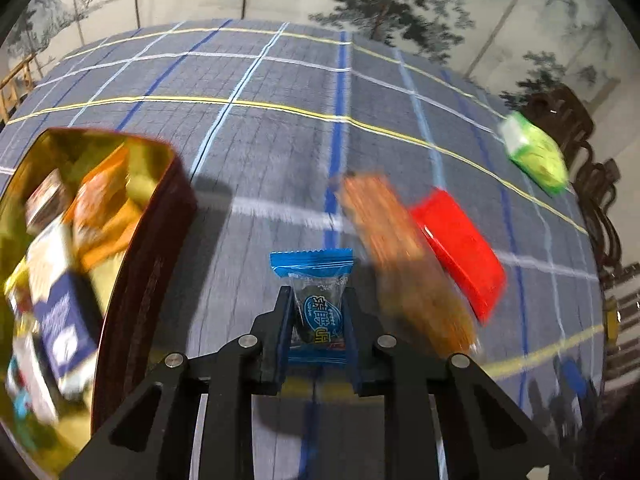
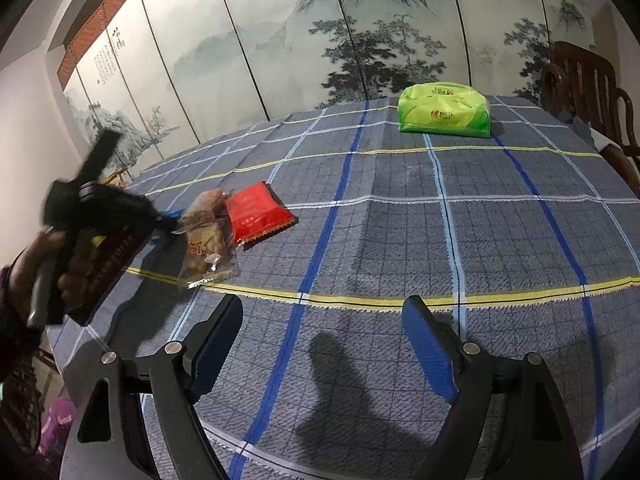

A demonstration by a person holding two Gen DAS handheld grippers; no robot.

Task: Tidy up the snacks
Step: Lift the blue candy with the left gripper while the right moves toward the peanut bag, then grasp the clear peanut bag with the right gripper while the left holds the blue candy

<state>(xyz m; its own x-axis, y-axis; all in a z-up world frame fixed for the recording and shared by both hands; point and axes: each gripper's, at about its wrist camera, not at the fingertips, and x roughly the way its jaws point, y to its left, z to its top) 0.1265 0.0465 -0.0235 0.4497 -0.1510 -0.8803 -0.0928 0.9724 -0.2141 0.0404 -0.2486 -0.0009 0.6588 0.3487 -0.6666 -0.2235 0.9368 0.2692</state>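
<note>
My left gripper is shut on a small blue-wrapped candy, held just above the checked tablecloth. To its left stands a gold-lined tin with several snack packets in it. To its right lie a clear packet of brown snacks and a red packet. In the right wrist view my right gripper stands open over bare cloth with nothing between its fingers. The left gripper, held by a hand, shows there at the far left beside the brown-snack packet and the red packet.
A green tissue pack lies at the far side of the table, also the green pack in the left view. A dark wooden chair stands at the right edge. A painted screen runs behind the table.
</note>
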